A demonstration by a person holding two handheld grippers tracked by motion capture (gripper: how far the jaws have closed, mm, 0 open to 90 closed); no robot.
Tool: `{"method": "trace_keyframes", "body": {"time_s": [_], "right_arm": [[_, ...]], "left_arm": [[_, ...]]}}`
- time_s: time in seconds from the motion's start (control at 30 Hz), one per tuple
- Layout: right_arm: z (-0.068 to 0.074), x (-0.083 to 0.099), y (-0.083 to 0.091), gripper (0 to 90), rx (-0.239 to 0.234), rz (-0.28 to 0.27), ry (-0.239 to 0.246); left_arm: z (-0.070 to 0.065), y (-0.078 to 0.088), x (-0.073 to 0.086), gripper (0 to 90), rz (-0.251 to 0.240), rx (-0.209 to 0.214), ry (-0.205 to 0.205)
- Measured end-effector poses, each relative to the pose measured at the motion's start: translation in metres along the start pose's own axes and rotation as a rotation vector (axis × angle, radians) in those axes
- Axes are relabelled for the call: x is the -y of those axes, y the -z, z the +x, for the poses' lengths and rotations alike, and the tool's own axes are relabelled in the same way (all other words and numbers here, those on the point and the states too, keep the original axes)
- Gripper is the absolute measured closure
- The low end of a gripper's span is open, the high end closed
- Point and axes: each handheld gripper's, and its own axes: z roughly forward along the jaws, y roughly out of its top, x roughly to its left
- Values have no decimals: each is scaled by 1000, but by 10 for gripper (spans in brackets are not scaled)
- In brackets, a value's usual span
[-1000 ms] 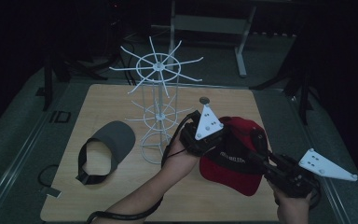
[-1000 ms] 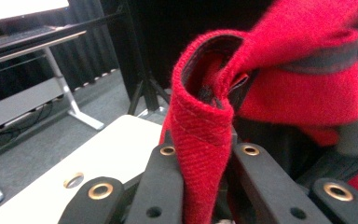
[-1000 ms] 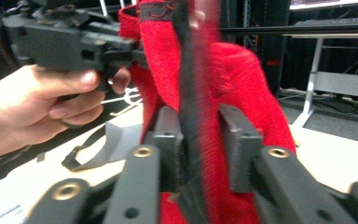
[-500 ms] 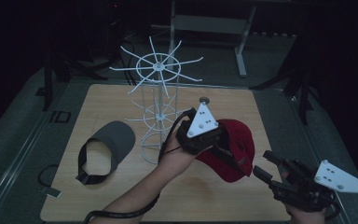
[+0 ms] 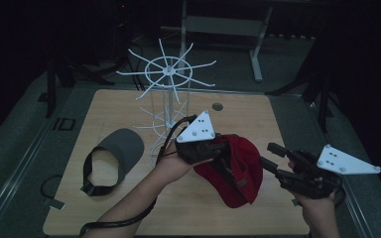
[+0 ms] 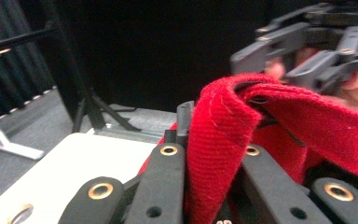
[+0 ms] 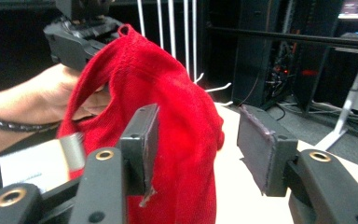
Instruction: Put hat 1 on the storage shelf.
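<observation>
Gripping the red cap (image 5: 238,168), left tongs (image 5: 217,159) hold it aloft; right tongs (image 5: 272,157) gape empty.

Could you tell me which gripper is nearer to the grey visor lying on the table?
Left. The left gripper, shut on the red cap, is just right of the grey visor; the right gripper sits farther right, beyond the cap.

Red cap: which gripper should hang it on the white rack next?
Left, probably. The left gripper is shut on the red cap beside the white rack; the right gripper is open, farther off.
</observation>
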Motion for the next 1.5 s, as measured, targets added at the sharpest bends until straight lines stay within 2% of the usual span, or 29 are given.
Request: {"method": "trace_keyframes", "body": {"time_s": [0.07,0.1,0.23,0.3,0.4,0.43,0.47,0.53,0.6,0.8,0.87,0.93,0.97,1.0,1.03,1.1,1.33,1.5], "right_arm": [[1,-1,-3,480,-2,7,10],[1,-1,-7,496,-21,22,27],[3,0,-9,543,-41,35,42],[6,3,-7,630,-53,45,63],[7,4,-6,680,-50,45,69],[9,6,-2,851,-42,39,88],[11,6,-1,870,-42,38,89],[19,6,2,882,-37,32,108],[21,5,3,882,-37,28,109],[21,1,7,884,-24,11,80],[19,-1,9,885,-5,3,73],[18,-1,9,885,3,-3,59],[16,-2,10,885,5,-15,49],[16,-2,10,885,5,-15,49],[15,-2,10,885,11,-21,39],[13,-3,11,886,20,-27,34],[13,-6,11,885,35,-21,34],[14,-8,12,885,39,-21,35]], "left_arm": [[-3,-1,-1,872,-2,47,-15],[-4,-1,-1,871,0,65,-20],[-5,-2,-3,871,-10,86,-16],[-5,-3,-3,871,-16,98,-3],[-6,-4,-3,871,-10,97,-6],[-7,-4,-3,871,-12,96,-9],[-8,-4,-3,871,-7,96,-14],[-8,-4,-2,869,-13,102,-21],[-10,-4,-2,868,-19,106,-42],[-10,-5,-4,864,-40,108,-36],[-10,-5,-4,857,-39,107,-30],[-10,-6,-4,816,-28,89,-33],[-10,-4,-2,725,-19,70,-20],[-10,-4,-2,676,-19,70,-20],[-9,-3,-1,676,-17,64,-10],[-7,-1,2,618,-17,41,-7],[-5,8,8,554,-10,16,27],[-5,17,13,524,-12,-9,23]]}}
